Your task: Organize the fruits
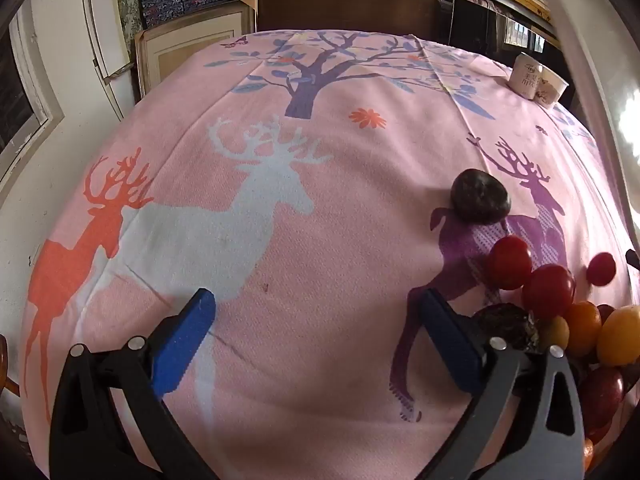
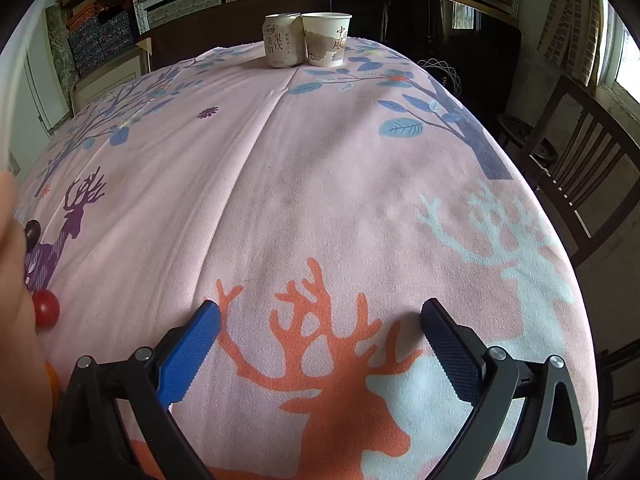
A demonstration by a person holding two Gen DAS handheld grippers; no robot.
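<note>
both the left gripper [image 1: 316, 320] and right gripper [image 2: 320, 332] are wide open and empty, and those small glossy red round fruits [image 1: 548, 292] look slippery and squishable, so I'd pinch gently across the middle

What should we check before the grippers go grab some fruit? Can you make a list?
1. Left gripper open and holding nothing: ok.
2. Right gripper open and holding nothing: ok.
3. Fruit pile within the left wrist view: ok, at its right edge.
4. Dark fruit lying apart from the pile, free to pick: ok.
5. Can and paper cup standing away from the fruit: ok.
6. A place to sort fruit into: cannot tell, none in view.
</note>
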